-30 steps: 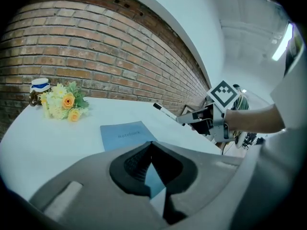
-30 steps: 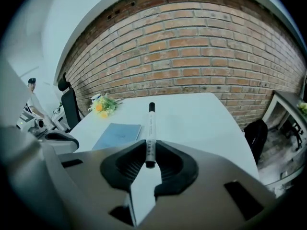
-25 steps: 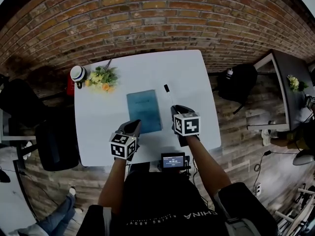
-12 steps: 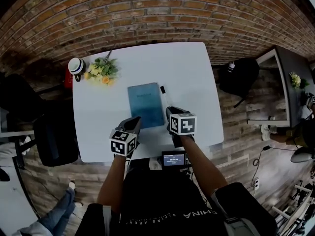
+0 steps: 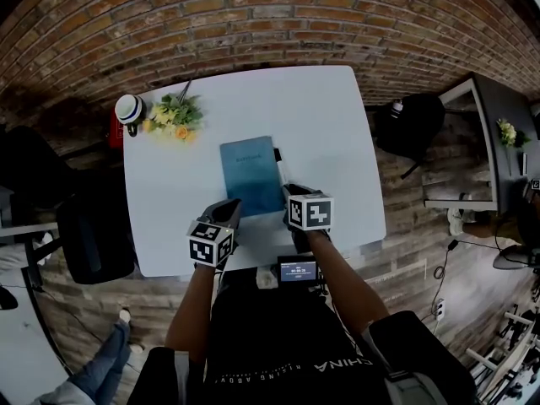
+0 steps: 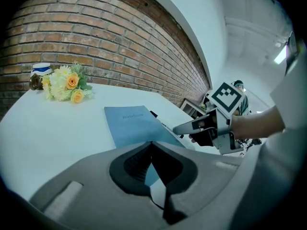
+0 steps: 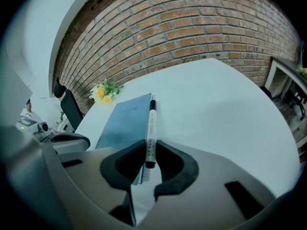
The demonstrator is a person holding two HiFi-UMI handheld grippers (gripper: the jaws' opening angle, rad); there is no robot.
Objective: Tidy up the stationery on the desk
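Right gripper (image 7: 150,145): in its own view the jaws pinch the near end of the pen (image 7: 151,123), one pad against each side of the barrel. The pen's black butt sits just inside the pads. The rest of the pen runs away along the desk (image 7: 216,104), with its dark cap at the far end.

Left gripper (image 6: 151,143): in its own view the jaws are pressed together at the tips with nothing between them. It hangs over the near part of the desk.

Notebook (image 7: 125,121): blue, closed, flat on the desk. The pen lies just beside its right edge, roughly parallel to it. The right gripper view cannot settle whether the two touch.

View differences:
- The head view shows the layout, but from above the marker cubes cover both pairs of jaws, so their state reads only from the gripper views.
- The left gripper view shows the right gripper from the side, low at the pen's near end.
- Only the head view shows a small lit screen (image 5: 297,271) at the desk's near edge.

Far corner: flowers (image 5: 173,118), yellow and white, with a white container (image 5: 129,108) just beside them. Brick wall (image 5: 253,24) behind.
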